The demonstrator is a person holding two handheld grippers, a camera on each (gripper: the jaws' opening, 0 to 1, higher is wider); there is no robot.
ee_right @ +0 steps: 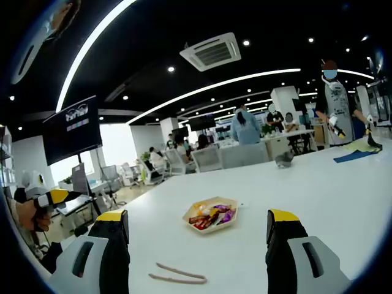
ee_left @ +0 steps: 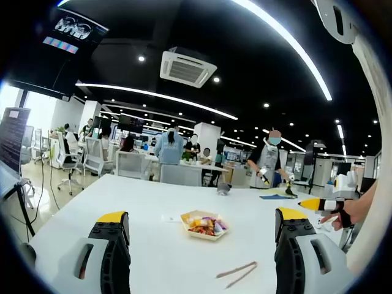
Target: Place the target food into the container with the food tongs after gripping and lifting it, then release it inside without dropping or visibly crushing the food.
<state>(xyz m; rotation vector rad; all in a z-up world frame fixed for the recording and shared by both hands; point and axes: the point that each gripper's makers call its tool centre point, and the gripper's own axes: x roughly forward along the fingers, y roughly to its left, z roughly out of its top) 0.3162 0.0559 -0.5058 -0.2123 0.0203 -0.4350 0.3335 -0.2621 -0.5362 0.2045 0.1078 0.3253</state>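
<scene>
Office space stretches behind a long white desk (ee_left: pixel 141 208), with strip lights and a ceiling air unit (ee_left: pixel 187 67) overhead and several people at workstations in the background. One person (ee_right: pixel 334 98) stands at the far end of the desk beside a blue cloth (ee_right: pixel 352 156).

Seen from the left gripper view, the left tongs (ee_left: pixel 202 215) are spread wide, their yellow-tipped jaws rising at lower left and lower right with nothing between them. A shallow tray (ee_left: pixel 185 218) of wrapped snacks (ee_left: pixel 205 226) sits on the desk in the lower centre of the frame, framed by the gap between the jaws and well apart from both. The food tongs (ee_left: pixel 245 267) lie flat on the desk below and right of the tray, near the right jaw, arms slightly parted.

From the right gripper view, the right tongs (ee_right: pixel 196 215) are likewise wide and empty. Here the tray (ee_right: pixel 185 215) and its snacks (ee_right: pixel 210 215) sit at lower centre between the jaws, while the food tongs (ee_right: pixel 180 271) lie below and left of it, near the left jaw, not touching the tray
</scene>
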